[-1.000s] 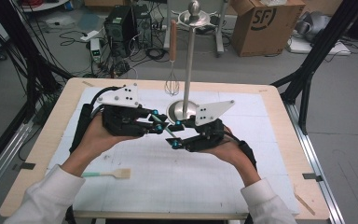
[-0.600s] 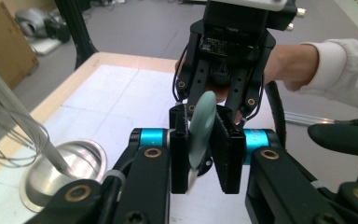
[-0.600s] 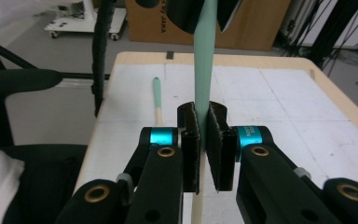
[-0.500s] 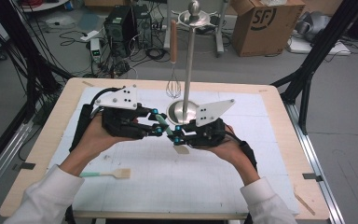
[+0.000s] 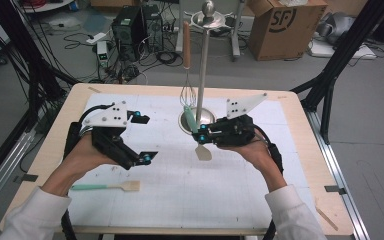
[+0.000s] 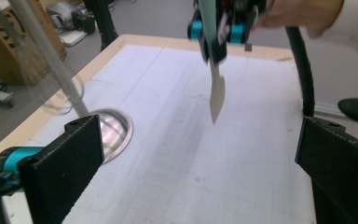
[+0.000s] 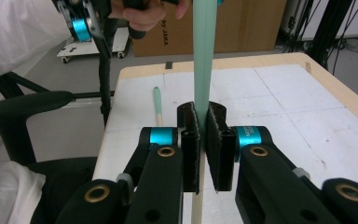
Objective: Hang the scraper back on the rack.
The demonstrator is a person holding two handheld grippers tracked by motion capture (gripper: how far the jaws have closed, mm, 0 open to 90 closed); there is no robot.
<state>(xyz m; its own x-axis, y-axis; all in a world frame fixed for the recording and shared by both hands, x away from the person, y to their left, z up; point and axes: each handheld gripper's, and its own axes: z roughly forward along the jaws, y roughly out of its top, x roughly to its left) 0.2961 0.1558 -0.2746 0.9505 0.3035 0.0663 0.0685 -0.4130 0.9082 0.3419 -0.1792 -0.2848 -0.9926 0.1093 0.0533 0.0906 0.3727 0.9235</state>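
So my right gripper (image 5: 200, 137) has its jaws clamped on the mint-green handle of a spatula (image 5: 198, 137), which sits a bit right of the table's (image 5: 300, 130) middle, closer to the far edge than the near one. In the right gripper view the handle (image 7: 204, 56) runs straight up between the two black pads, and they press it from both sides. The cream blade (image 5: 203, 152) points toward the near edge and hangs above the white gridded mat (image 5: 205, 200); I can't tell for sure whether its tip touches the mat.

My left gripper (image 5: 142, 139) is over the left half of the table, jaws just swung wide open, nothing between them. Its own view looks across the mat at the spatula blade (image 6: 216, 93) hanging from the other gripper (image 6: 216, 35), well apart from my open jaws.

A second spatula (image 5: 107, 186) with the same green handle lies flat on the mat near the near-left corner, just in front of my left hand (image 5: 82, 157).

A metal utensil stand (image 5: 200, 75) rises from its round base (image 5: 207, 117) by the far edge, with a wooden-handled whisk (image 5: 187, 65) hanging on it.

Readable stuff: the cardboard box (image 5: 285, 25) on the floor past the far edge says "SF". In the right gripper view another box (image 7: 242, 25) shows "by JAKA", though the rest of that print is cut off.
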